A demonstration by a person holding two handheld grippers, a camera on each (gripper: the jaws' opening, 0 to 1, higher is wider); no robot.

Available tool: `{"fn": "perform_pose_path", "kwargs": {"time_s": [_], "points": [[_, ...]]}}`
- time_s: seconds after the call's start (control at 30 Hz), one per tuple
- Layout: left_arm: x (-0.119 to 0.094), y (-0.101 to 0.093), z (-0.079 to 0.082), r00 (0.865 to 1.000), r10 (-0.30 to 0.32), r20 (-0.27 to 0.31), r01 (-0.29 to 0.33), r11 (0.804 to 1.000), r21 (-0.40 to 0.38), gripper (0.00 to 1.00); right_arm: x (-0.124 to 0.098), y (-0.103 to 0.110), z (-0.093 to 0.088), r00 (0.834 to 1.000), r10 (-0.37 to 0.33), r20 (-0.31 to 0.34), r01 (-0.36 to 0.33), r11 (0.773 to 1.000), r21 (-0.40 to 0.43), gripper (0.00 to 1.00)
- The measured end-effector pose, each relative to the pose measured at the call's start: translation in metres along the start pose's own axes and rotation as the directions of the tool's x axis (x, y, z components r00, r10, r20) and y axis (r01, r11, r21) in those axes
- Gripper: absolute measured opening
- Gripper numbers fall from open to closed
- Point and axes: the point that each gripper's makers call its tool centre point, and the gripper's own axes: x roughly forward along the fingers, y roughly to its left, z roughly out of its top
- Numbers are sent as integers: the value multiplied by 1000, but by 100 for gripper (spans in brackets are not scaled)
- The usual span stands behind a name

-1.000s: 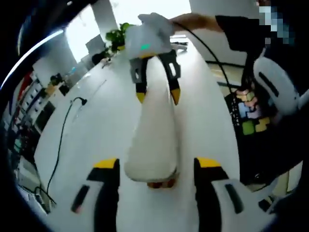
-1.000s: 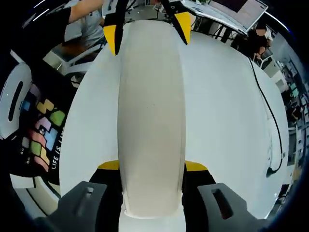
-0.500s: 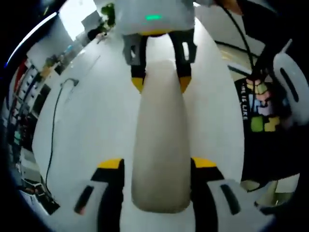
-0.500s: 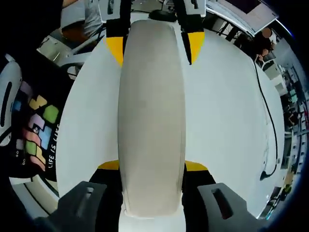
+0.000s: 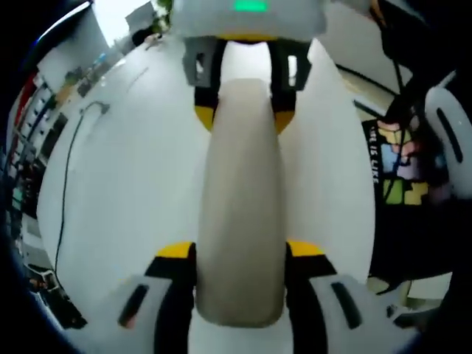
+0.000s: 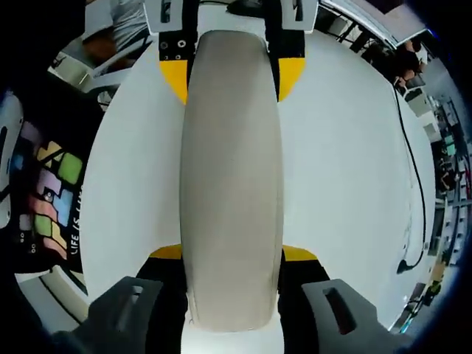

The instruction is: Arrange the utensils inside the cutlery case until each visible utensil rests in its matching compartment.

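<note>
Since the earlier pictures the two grippers have been drawn closer together along the cutlery case (image 5: 240,214), so that the far gripper looms larger in each view and the case is spanned from both ends. In the left gripper view the left gripper (image 5: 240,254) is seen with its yellow-tipped jaws set close against the two long sides of the case's near end, which is clasped between them; the rounded end of the case projects a little past the tips toward the camera. At the case's far end in that view, the right gripper (image 5: 242,116) is closed on the narrower end in the same way, one yellow tip on each side. In the right gripper view the case (image 6: 231,184) is held between the right gripper's jaws (image 6: 231,254) at its near end, and the left gripper (image 6: 231,74) is clamped on the far end. The case is a long, closed, pale grey shell with rounded ends; its inside and any utensils cannot be seen. Beneath the case a white table (image 5: 125,192) is spread, and whether the case touches it cannot be told. To one side of the case a black cable (image 6: 413,177) is laid across the table. Beside the table's other edge a black garment with coloured blocks (image 5: 394,173) is visible on a person.
</note>
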Motion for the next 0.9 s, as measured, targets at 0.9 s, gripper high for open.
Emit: {"fn": "perform_pose_path", "kwargs": {"time_s": [0.9], "points": [[15, 3, -2, 999, -50, -12, 50, 999, -9, 49, 3, -1, -7, 998, 53, -17, -53, 999, -1, 48]]}}
